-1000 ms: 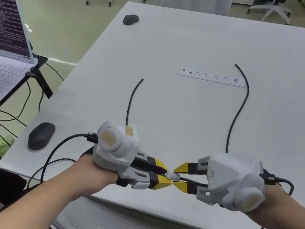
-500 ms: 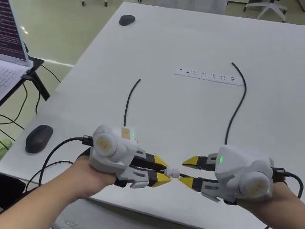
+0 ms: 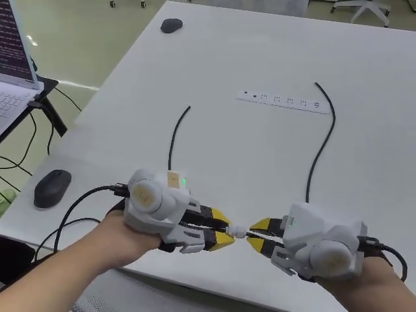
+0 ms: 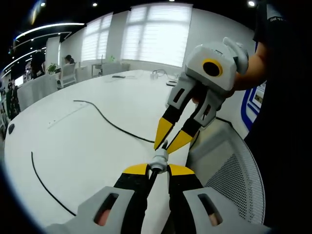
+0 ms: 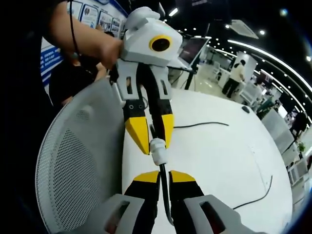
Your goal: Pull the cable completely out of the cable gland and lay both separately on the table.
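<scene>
A small white cable gland (image 3: pixel 236 231) hangs in the air over the table's near edge, between the two grippers. My left gripper (image 3: pixel 223 233) is shut on the gland (image 4: pixel 158 160), whose body sits at its yellow tips. A thin black cable (image 5: pixel 165 195) leaves the gland (image 5: pixel 158 150) and runs between the jaws of my right gripper (image 5: pixel 164 176), which is shut on it. In the head view the right gripper (image 3: pixel 259 235) faces the left one tip to tip, a few centimetres apart. The right gripper (image 4: pixel 170 139) also points in from the upper right of the left gripper view.
On the white table (image 3: pixel 260 149) lie two loose black cables (image 3: pixel 174 136) (image 3: pixel 323 140), a white power strip (image 3: pixel 283 102) and a dark mouse (image 3: pixel 171 25) at the far end. Another mouse (image 3: pixel 52 187) sits near left. A laptop (image 3: pixel 13 71) stands left. A mesh chair (image 5: pixel 73 165) is below.
The right gripper's jaws, spread apart around the cable earlier, have shut on it just behind the gland. The left gripper has kept its hold and barely moved.
</scene>
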`<state>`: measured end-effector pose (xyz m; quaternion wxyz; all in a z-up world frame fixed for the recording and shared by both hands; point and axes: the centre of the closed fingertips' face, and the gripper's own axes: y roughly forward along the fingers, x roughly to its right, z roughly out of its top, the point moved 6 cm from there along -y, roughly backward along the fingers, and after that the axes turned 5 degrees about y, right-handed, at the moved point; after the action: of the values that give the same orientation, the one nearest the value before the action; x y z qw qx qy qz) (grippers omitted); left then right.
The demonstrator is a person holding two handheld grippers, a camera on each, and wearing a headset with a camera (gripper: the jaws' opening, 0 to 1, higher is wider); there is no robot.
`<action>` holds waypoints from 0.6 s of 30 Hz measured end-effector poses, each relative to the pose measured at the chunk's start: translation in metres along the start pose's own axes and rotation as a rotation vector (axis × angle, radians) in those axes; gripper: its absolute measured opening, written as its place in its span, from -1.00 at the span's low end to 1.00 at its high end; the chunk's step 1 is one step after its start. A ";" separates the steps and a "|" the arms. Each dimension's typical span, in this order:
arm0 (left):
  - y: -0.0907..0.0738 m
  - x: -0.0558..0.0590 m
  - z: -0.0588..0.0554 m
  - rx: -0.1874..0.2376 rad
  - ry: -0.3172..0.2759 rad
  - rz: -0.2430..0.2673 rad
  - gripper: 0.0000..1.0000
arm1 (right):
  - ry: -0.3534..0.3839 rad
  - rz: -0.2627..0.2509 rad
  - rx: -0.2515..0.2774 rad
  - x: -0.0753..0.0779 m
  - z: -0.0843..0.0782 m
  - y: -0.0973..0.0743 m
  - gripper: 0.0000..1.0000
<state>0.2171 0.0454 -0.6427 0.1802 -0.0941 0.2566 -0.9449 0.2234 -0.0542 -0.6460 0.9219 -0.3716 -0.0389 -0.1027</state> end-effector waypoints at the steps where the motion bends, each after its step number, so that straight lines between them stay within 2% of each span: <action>1: 0.000 0.000 0.000 -0.004 0.004 0.002 -0.71 | 0.006 -0.011 -0.001 0.000 0.000 0.000 -0.96; 5: 0.001 -0.002 0.000 -0.006 0.009 0.007 -0.71 | 0.018 -0.034 0.003 0.000 0.000 0.001 -0.98; 7: 0.003 -0.001 0.000 -0.007 0.016 0.002 -0.71 | 0.032 -0.035 0.023 -0.001 0.002 0.002 -0.98; 10: 0.005 -0.001 -0.002 -0.020 0.029 0.004 -0.71 | 0.058 -0.030 0.012 -0.001 -0.002 0.005 -1.00; 18: 0.009 -0.001 -0.004 -0.036 0.039 0.000 -0.71 | 0.038 -0.025 0.005 -0.001 -0.009 0.004 -1.00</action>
<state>0.2200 0.0399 -0.6507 0.1733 -0.0791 0.2768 -0.9418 0.2233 -0.0576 -0.6559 0.9221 -0.3666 -0.0264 -0.1211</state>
